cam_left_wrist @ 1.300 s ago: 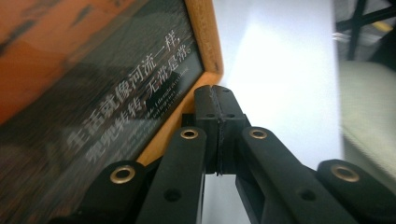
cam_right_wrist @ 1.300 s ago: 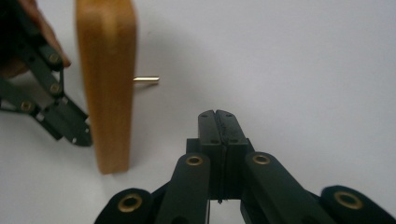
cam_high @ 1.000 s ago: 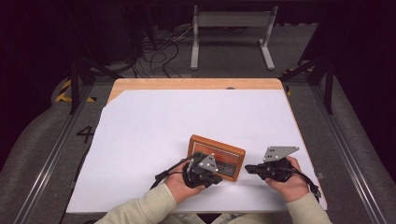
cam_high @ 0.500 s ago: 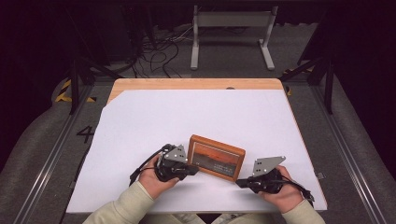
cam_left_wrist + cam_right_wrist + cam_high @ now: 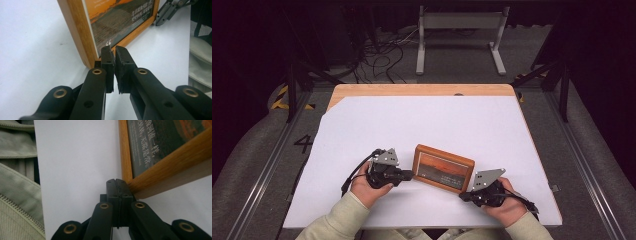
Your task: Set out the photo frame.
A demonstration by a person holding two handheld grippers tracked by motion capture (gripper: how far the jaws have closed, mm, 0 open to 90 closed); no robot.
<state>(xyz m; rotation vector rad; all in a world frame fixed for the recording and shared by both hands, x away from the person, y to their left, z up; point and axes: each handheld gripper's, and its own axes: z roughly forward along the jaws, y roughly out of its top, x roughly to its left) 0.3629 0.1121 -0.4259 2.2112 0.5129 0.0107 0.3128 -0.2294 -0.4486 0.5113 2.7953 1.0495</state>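
I have the wooden picture frame (image 5: 443, 168) lying flat between both grippers. Left gripper (image 5: 113, 53) jaws have just been parting slightly, nothing between them, tips at its corner. Right gripper (image 5: 117, 185) jaws clenched empty, apparently bracing the opposite corner.

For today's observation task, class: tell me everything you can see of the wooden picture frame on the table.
The wooden picture frame is a rectangle with a light brown, wood-look border and rounded corners. It holds an orange sunset-like picture with dark lower ground and a few lines of small pale script. It sits on the white table cover near the person's edge, slightly skewed; whether it lies flat or leans I cannot tell. The left gripper points at one corner and the right gripper at another, both close; actual contact is unclear.
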